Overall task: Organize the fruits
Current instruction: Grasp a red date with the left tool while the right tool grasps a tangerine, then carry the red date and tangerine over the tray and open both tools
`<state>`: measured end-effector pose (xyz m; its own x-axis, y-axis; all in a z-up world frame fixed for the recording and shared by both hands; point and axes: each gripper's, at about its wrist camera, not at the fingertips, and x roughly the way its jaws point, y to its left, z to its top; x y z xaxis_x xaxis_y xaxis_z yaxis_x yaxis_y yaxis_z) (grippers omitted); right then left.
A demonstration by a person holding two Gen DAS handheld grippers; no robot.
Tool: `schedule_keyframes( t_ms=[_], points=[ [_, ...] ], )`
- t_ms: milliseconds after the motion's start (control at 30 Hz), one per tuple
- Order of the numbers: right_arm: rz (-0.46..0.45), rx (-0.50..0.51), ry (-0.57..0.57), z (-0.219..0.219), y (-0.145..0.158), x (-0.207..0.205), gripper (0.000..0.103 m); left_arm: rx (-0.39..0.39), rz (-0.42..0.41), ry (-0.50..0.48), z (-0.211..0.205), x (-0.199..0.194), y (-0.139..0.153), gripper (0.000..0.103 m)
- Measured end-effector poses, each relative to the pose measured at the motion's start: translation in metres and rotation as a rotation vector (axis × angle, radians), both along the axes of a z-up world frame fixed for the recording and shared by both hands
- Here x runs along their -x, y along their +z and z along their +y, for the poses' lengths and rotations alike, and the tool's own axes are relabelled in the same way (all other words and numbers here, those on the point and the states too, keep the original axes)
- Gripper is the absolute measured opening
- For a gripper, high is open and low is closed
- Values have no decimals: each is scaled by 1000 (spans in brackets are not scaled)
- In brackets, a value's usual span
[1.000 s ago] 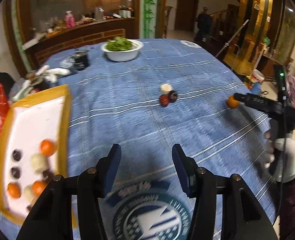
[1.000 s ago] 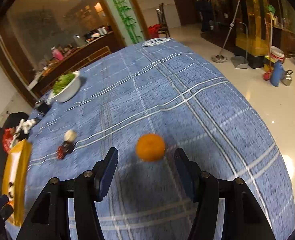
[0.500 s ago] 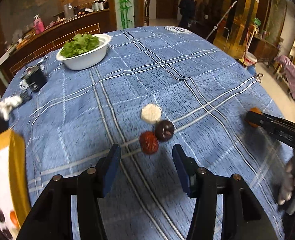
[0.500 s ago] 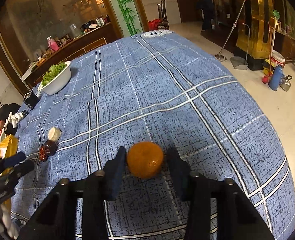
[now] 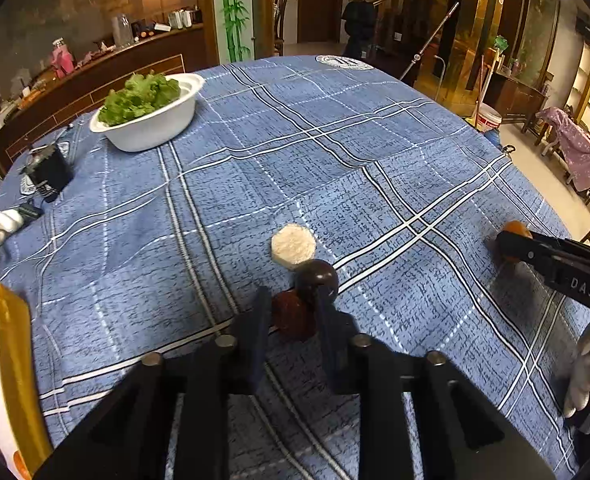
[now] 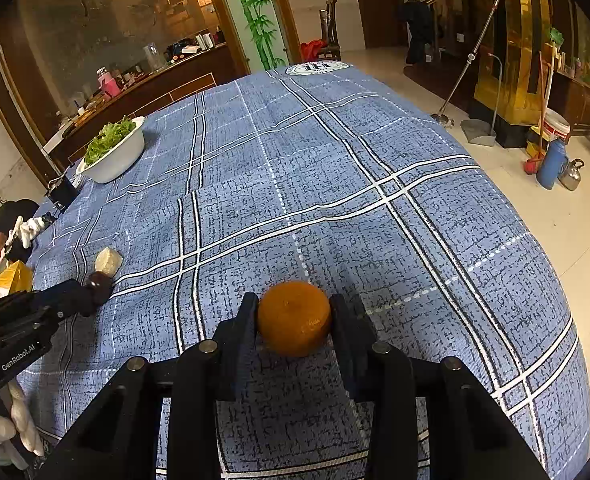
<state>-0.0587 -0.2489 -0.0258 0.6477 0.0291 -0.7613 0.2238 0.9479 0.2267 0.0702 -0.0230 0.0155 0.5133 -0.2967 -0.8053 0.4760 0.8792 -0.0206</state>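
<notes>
While the left gripper [image 5: 293, 316] clamps the red fruit [image 5: 291, 318] on the tablecloth [image 5: 375, 168], the dark fruit [image 5: 317, 276] touches it; lifting could roll it away. Right gripper [image 6: 294, 320] pinches the orange [image 6: 294, 318], which could slip.

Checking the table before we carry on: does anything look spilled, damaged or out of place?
Nothing spilled or damaged. The left gripper closes on a red fruit that touches a dark fruit, with a pale piece close behind. The right gripper clamps the orange.
</notes>
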Motion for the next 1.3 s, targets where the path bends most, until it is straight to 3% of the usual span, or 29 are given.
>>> schedule_keyframes(
  t_ms=[33,267,400,467,533,567,767,800,833,867,1033,1300],
  points=[
    [-3,-9,-1,-1,0,1,38,11,1,6,3,2,3,0],
    [-25,-92,-15,-10,-2,8,38,118,-12,87,46,23,34,0],
    [-35,-119,-23,-13,-1,12,38,112,3,92,51,26,34,1],
    [-38,-136,-19,-13,0,14,38,85,7,78,43,26,29,16],
    [-46,-135,-12,-11,2,15,38,73,7,52,33,25,22,44],
    [-50,-132,-6,-9,3,15,38,56,-8,31,23,25,19,45],
    [-58,-118,19,-3,6,12,38,-64,-20,-24,-8,16,-1,45],
    [-60,-117,22,-2,7,12,38,-73,-14,-28,-9,14,-5,43],
    [-62,-114,24,-2,7,11,38,-85,-11,-30,-10,13,-8,28],
    [-63,-111,24,-2,8,11,38,-94,-9,-27,-10,13,-11,26],
    [-59,-100,36,2,7,8,38,-35,-21,9,6,15,-3,26],
    [-120,-105,77,10,13,16,38,127,-92,140,79,54,51,26]
  ],
)
